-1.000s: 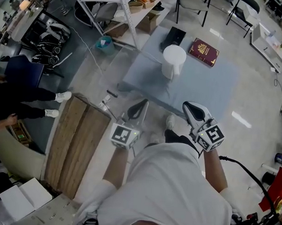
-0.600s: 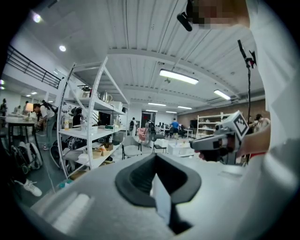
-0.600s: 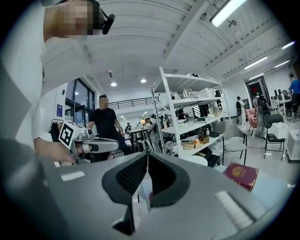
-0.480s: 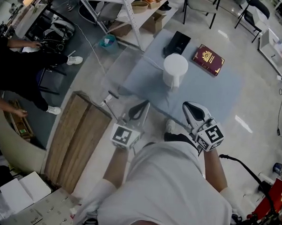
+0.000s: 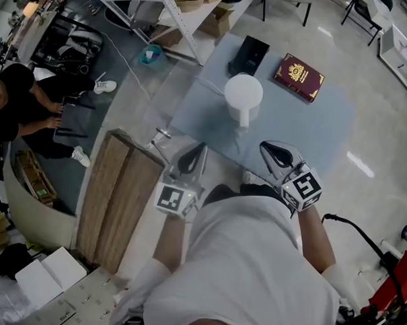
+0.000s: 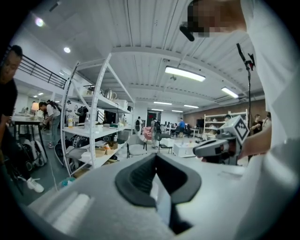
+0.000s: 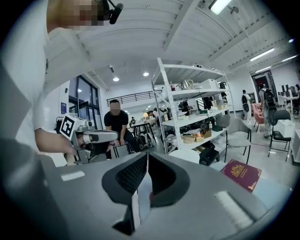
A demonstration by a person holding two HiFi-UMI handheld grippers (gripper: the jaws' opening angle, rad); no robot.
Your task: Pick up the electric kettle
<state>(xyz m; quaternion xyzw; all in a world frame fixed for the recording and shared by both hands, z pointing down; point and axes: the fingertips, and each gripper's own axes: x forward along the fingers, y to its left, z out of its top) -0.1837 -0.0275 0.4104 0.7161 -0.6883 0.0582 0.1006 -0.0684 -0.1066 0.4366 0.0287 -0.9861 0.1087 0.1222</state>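
Fingers pressed together, empty, on left gripper (image 5: 192, 158) and right gripper (image 5: 276, 155). White cylindrical plastic electric kettle (image 5: 243, 94) sits upper centre on grey table (image 5: 312, 129); likely rigid, smooth, weighty if filled; take handle (image 5: 244, 118).

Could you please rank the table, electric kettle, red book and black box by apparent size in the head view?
Largest: table
Next: electric kettle and red book, too alike to rank (kettle stands nearer)
Smallest: black box

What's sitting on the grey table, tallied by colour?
White: 1, the kettle
Black: 1, the black block
Dark red: 1, the book
Total: 3
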